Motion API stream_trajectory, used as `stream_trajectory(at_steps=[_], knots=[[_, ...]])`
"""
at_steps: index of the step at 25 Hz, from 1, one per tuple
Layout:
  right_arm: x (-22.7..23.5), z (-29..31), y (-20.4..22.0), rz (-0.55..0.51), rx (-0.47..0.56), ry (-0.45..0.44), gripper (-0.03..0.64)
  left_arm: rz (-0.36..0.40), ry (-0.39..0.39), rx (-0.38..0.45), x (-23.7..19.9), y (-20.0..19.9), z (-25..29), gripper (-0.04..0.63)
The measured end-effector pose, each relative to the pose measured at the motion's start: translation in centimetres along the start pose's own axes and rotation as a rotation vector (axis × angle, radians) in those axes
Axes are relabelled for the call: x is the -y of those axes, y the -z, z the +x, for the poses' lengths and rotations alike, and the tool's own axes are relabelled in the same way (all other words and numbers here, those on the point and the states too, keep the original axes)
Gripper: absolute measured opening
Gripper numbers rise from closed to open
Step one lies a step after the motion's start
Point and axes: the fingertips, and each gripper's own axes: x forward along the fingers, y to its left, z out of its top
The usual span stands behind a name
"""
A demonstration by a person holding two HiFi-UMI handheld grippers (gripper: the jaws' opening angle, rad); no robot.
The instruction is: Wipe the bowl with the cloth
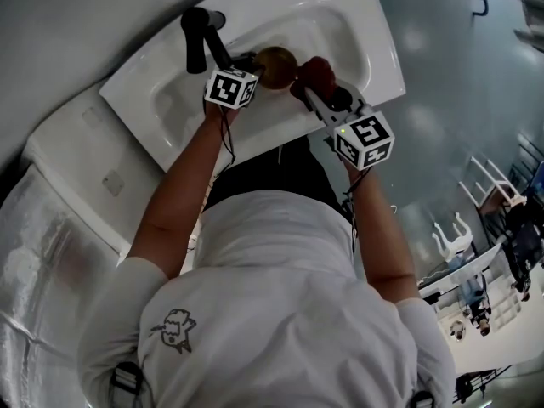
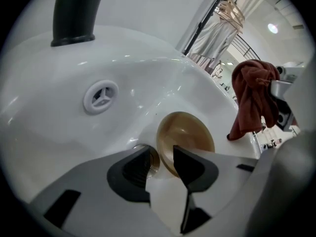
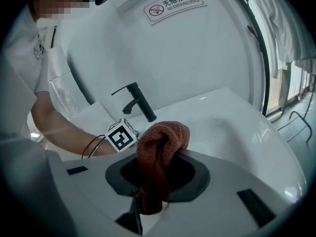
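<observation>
A brown bowl lies tilted on its side in the white sink, next to the drain. My left gripper stands open just in front of it. The right finger overlaps the bowl's near rim, and the pads do not press on it. In the head view the bowl sits between my left gripper and my right gripper. My right gripper is shut on a bunched dark red cloth. The cloth hangs above the sink's right side, apart from the bowl.
A black faucet rises at the sink's back edge, close to my left gripper. A round overflow fitting sits in the basin wall. The sink's rim is right in front of the person. A no-smoking sign hangs on the wall.
</observation>
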Motion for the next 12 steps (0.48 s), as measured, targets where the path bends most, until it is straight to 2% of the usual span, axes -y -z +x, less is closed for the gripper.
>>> stream_trajectory(at_steps=[3, 7, 12], knots=[[0.0, -0.3, 0.0, 0.002, 0.002, -0.003, 0.110, -0.012, -0.025, 0.006, 0.0, 0.0, 0.4, 0.127], [0.0, -0.9, 0.1, -0.004, 0.002, -0.009, 0.110, 0.011, -0.087, 0.031, 0.2, -0.4, 0.4, 0.066], [0.0, -2.1, -0.1, -0.023, 0.003, -0.022, 0.110, -0.020, -0.113, 0.080, 1.2, -1.2, -0.1, 0.023]])
